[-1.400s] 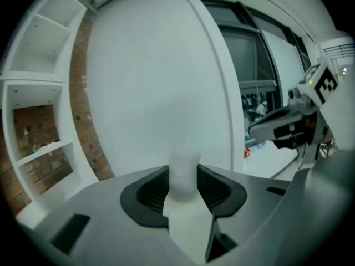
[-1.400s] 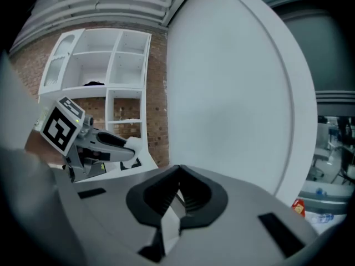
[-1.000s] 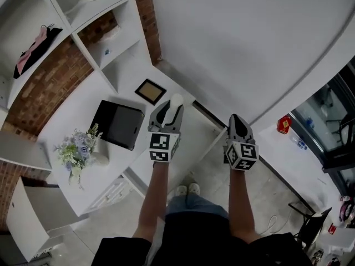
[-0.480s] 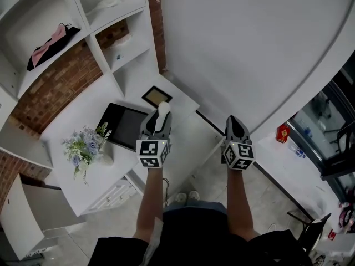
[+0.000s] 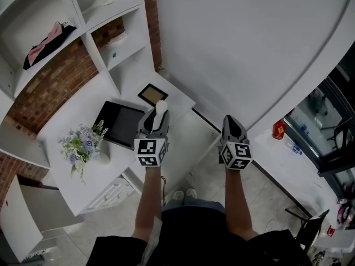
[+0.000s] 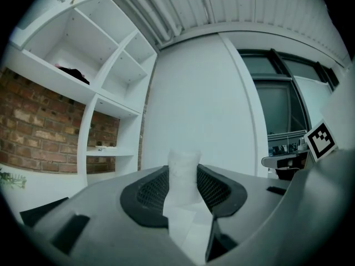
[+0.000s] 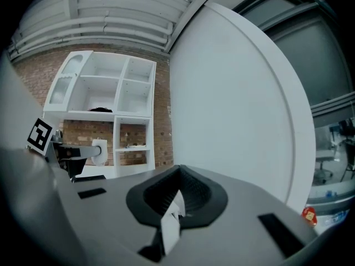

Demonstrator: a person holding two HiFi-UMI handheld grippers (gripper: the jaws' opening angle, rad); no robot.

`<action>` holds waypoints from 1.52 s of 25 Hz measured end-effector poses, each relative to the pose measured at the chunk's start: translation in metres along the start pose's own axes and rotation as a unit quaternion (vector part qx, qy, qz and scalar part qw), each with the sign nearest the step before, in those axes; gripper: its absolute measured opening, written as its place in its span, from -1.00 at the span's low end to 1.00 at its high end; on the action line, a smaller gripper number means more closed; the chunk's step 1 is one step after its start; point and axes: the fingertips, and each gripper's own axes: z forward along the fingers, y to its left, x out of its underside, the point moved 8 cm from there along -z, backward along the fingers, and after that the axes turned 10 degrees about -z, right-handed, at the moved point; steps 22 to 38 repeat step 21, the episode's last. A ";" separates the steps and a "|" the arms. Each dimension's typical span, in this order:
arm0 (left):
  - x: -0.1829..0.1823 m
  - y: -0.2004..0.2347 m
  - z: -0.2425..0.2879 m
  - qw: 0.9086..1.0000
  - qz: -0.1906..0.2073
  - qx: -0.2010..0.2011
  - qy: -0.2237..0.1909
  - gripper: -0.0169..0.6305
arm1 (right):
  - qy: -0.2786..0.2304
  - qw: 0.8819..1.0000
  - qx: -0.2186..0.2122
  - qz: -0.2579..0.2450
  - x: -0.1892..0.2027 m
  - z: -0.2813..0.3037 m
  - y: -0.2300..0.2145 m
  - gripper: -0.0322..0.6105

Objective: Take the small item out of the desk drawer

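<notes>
1. Your right claw [image 7: 176, 203] has its dark ribbed pads closed together.
2. Your left claw [image 6: 183, 195] is clamped on the small white frosted item [image 6: 183, 168]. The pads hide its lower part, and only its blunt top pokes past the tips.
3. In the head view you hold that item in the air over the white desk [image 5: 66, 121]. It is too small there to make out its shape.
4. The white drawer fronts [image 5: 112, 192] at the desk's edge are too small to tell whether they are open or closed.
</notes>
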 end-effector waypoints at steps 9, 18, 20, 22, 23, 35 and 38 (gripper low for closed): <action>0.000 -0.007 -0.004 1.000 0.001 0.002 0.002 -0.46 | -0.003 1.000 -0.003 0.004 -0.001 -0.007 -0.002 -0.91; 0.000 -0.009 -0.006 1.000 -0.003 0.000 0.000 -0.46 | -0.006 1.000 -0.007 0.007 -0.002 -0.009 -0.004 -0.91; 0.000 -0.009 -0.005 1.000 -0.002 0.001 0.000 -0.46 | -0.006 1.000 -0.008 0.007 -0.001 -0.008 -0.004 -0.91; 0.000 -0.010 -0.005 1.000 -0.002 0.001 0.000 -0.46 | -0.005 1.000 -0.008 0.007 -0.001 -0.008 -0.004 -0.91; 0.000 -0.010 -0.005 1.000 -0.002 0.001 0.000 -0.46 | -0.005 1.000 -0.008 0.007 -0.001 -0.008 -0.004 -0.91; 0.000 -0.010 -0.005 1.000 -0.002 0.001 0.000 -0.46 | -0.005 1.000 -0.008 0.007 -0.001 -0.008 -0.004 -0.91; 0.000 -0.010 -0.005 1.000 -0.002 0.001 0.000 -0.46 | -0.005 1.000 -0.008 0.007 -0.001 -0.008 -0.004 -0.91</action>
